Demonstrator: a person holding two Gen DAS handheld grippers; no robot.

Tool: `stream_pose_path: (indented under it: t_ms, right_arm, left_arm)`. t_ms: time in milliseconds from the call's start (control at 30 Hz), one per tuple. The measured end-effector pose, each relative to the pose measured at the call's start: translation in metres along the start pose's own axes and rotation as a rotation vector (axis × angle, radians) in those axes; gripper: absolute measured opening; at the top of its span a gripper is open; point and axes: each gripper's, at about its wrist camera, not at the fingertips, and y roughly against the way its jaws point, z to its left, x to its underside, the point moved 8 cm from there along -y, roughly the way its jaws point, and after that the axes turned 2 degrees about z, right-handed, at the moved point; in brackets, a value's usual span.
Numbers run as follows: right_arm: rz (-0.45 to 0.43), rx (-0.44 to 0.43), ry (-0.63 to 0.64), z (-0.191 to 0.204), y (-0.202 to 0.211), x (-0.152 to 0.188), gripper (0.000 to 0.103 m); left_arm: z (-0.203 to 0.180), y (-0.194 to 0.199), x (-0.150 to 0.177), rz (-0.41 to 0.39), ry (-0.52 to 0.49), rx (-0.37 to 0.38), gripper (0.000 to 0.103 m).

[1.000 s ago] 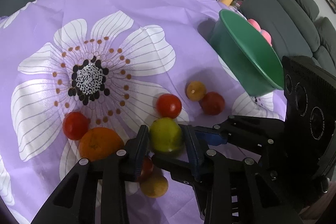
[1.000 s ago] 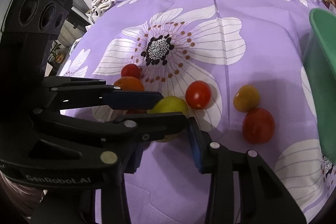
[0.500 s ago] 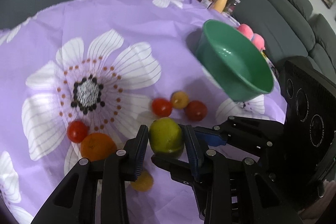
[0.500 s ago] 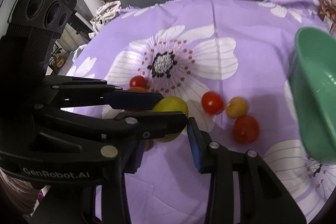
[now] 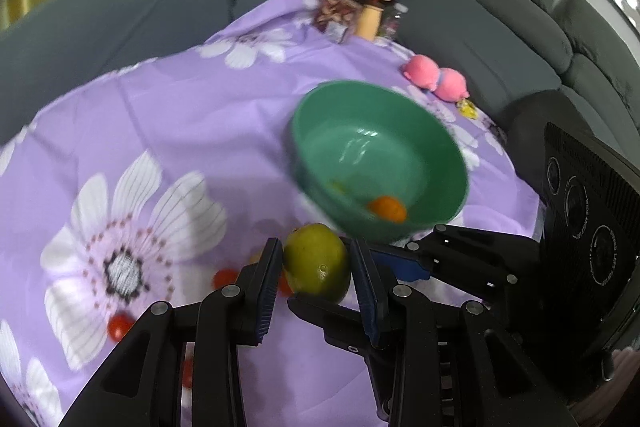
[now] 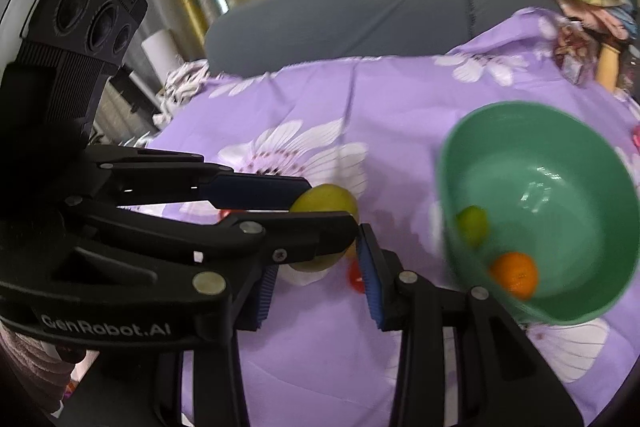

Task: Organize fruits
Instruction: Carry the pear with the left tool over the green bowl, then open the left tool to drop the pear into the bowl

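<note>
A: L gripper (image 5: 316, 261)?
B: Fingers clenched on the yellow-green fruit (image 5: 318, 263), lifted off the purple flowered cloth (image 5: 192, 115), just this side of the green bowl (image 5: 448, 155).
A: R gripper (image 6: 316, 247)?
B: Fingers near closed but nothing between them; also near side of the bowl, crossing under the L fingers.
A: In the bowl?
B: An orange (image 6: 514, 275) and a small green fruit (image 6: 472, 225). Red tomatoes (image 5: 120, 325) on the cloth, left of the bowl.

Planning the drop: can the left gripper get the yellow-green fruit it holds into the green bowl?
Probably yes. The left gripper holds the yellow-green fruit beside the green bowl, whose mouth is open.
</note>
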Motion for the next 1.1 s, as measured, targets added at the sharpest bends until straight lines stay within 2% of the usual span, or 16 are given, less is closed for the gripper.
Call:
stream_pose_path:
  t_ms: [300,567,833,1100]
  right_arm:
    - [-0.051,0.072,-0.059,-0.050,0.021,-0.008,0.039]
    - [-0.031,0.108,-0.113,-0.084,0.019,0.000,0.039]
    - [-0.001,0.117,-0.131,-0.092,0.014,0.007,0.041]
    - [0.002,0.138,-0.130,-0.090,0.017,0.012,0.041]
  left_arm:
    - [-0.040,-0.026,-0.033,0.008,-0.095,0.034,0.035]
    - [-0.060,-0.056,-0.041,0.058,-0.111,0.069,0.035]
    - [-0.064,-0.075,-0.037,0.107,-0.093,0.074,0.035]
    - [-0.056,-0.061,-0.041,0.078,-0.051,0.066,0.035]
